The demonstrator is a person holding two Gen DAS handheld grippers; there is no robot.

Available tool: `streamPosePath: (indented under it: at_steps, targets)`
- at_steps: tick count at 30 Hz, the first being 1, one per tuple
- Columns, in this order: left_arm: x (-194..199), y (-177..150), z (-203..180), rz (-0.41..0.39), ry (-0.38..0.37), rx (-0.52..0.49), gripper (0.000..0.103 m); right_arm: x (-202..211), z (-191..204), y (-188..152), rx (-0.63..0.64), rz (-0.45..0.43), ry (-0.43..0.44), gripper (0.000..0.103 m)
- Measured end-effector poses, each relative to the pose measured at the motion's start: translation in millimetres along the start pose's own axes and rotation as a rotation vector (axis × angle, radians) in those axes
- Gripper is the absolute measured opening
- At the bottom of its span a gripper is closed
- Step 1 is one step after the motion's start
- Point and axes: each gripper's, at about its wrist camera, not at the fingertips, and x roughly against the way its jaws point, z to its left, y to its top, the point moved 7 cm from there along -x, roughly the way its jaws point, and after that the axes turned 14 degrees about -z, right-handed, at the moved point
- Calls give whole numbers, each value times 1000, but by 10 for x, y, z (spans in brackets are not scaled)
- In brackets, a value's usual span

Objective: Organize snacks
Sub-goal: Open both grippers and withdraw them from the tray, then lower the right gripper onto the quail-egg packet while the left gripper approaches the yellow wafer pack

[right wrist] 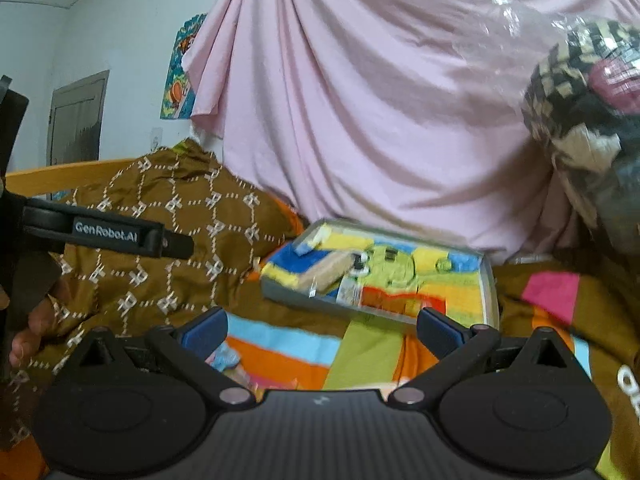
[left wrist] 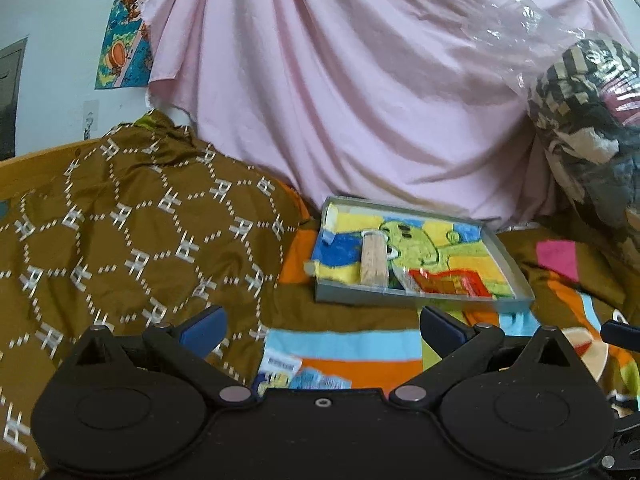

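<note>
Both claws hang spread and empty over the bed, so the step in hand looks like reaching for a loose snack to add to the tray. To the left of the left claw [left wrist: 320, 330] lies only the brown patterned cloth [left wrist: 132, 232]; just below and between its fingers sits a blue-and-yellow snack packet [left wrist: 298, 374] on the striped bedspread [left wrist: 340, 354], and the grey tray [left wrist: 424, 300] lies ahead and slightly right, already holding a tan wafer pack [left wrist: 374, 258] and a red packet [left wrist: 448, 284]. I would lower squarely over the packet, pinch a flat edge, then lift clear of the tray's rim. The right claw [right wrist: 320, 332] sees the left tool [right wrist: 120, 234] off to its left, and a pink-and-blue wrapper [right wrist: 226, 356] by its left finger.
</note>
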Motion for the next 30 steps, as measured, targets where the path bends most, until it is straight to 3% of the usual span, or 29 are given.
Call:
streamPosePath:
  at_steps: [14,30]
  targets:
    - [369,-855,-18,109,-47,-44,102,382,125,-721,-20,173,16,103]
    - [263,-1208,-28,209,-101,-100,102,342,160,-1199,-49,351,32,103]
